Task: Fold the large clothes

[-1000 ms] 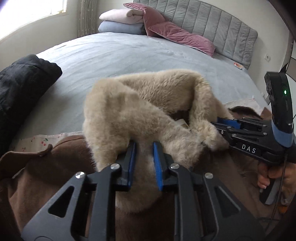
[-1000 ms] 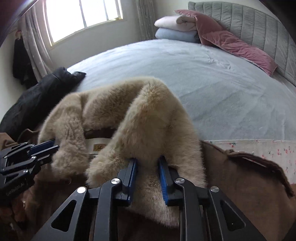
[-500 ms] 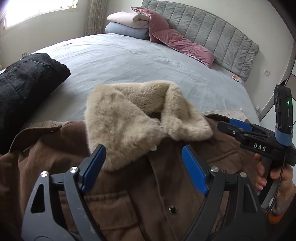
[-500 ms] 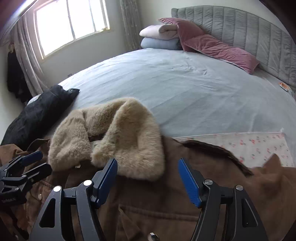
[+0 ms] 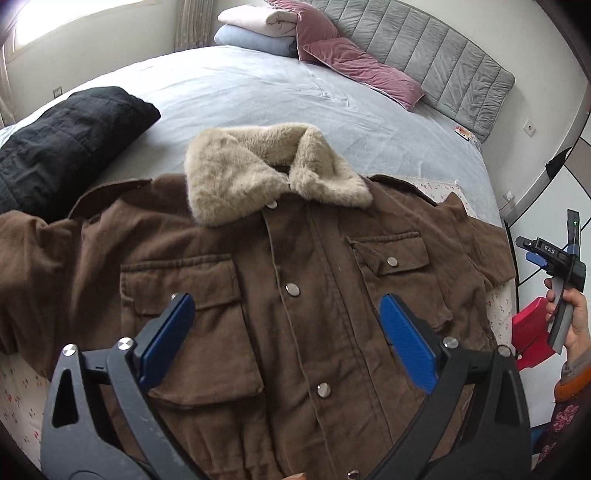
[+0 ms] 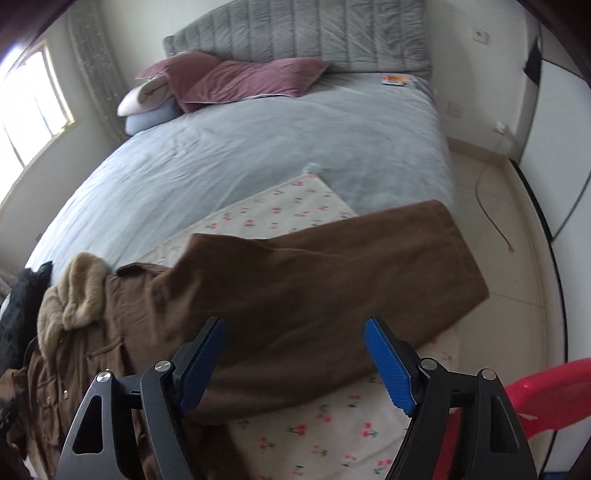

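A brown jacket (image 5: 295,258) with a beige fur collar (image 5: 258,173) lies front up on the bed, snaps fastened, chest pockets showing. My left gripper (image 5: 286,321) hovers above its chest, jaws still opening wide, nothing between them. The right gripper (image 5: 546,254) shows at the right edge of the left wrist view, held by a hand. In the right wrist view my right gripper (image 6: 293,354) hangs above the jacket's sleeve (image 6: 332,273), which stretches toward the bed's edge. Its jaws are opening and empty. The fur collar (image 6: 70,295) lies at the left.
The bed (image 5: 258,92) has a grey-blue cover and a cherry-print sheet (image 6: 280,210). A black garment (image 5: 62,144) lies left of the jacket. Pink pillows (image 5: 354,70) and folded blankets (image 5: 255,26) sit by the headboard. A red plastic stool (image 6: 546,391) stands beside the bed.
Both grippers let go of the fur collar, opened wide and drew back upward. The collar now lies flat on the jacket. The right gripper swung far right over the sleeve.
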{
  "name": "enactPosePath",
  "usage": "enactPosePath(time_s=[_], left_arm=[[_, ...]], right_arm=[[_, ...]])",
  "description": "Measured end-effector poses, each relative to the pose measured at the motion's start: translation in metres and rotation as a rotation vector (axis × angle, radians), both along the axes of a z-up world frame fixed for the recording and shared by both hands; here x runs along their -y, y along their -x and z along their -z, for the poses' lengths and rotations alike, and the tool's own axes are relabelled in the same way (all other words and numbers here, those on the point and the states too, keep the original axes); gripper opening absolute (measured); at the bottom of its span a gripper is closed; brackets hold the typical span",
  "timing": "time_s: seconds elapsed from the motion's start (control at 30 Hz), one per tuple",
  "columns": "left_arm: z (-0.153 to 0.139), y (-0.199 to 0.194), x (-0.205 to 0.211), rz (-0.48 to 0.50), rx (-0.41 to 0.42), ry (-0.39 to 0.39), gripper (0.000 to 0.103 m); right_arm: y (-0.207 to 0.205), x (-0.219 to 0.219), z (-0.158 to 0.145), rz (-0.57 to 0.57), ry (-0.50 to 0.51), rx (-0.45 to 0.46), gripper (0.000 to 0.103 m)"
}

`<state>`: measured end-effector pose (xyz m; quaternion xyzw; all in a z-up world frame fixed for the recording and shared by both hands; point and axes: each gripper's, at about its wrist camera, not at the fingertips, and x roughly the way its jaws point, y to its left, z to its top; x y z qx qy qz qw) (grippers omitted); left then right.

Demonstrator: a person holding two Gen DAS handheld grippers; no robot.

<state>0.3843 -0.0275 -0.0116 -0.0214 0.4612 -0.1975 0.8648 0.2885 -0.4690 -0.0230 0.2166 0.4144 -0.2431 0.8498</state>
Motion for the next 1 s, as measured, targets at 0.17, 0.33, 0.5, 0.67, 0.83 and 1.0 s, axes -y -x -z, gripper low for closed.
enactPosePath(time_s=[0.17,0.33,0.5,0.67,0.83,1.0], left_arm=[[0.025,0.018,0.013,0.014,0.019,0.023,0.100],[0.064,0.011,0.021,0.000,-0.001,0.019,0.100],[0.098,0.005,0.017,-0.003,-0.011,0.094,0.100],[0.098,0.009,0.015,0.076,0.037,0.168,0.100],[0.096,0.006,-0.002,0.081,-0.002,0.254,0.100],[0.088,0.004,-0.012,0.084,-0.020,0.246,0.100]], right_arm=[[0.031,0.053,0.034,0.201,-0.119,-0.010,0.079],[0.028,0.071,0.081,0.318,-0.184,-0.054,0.079],[0.024,0.081,0.094,0.412,-0.138,0.061,0.079],[0.023,0.091,0.090,0.481,-0.119,0.217,0.011],[0.037,0.079,0.049,0.472,-0.032,0.344,0.007],[0.040,0.040,-0.032,0.318,0.098,0.478,0.007]])
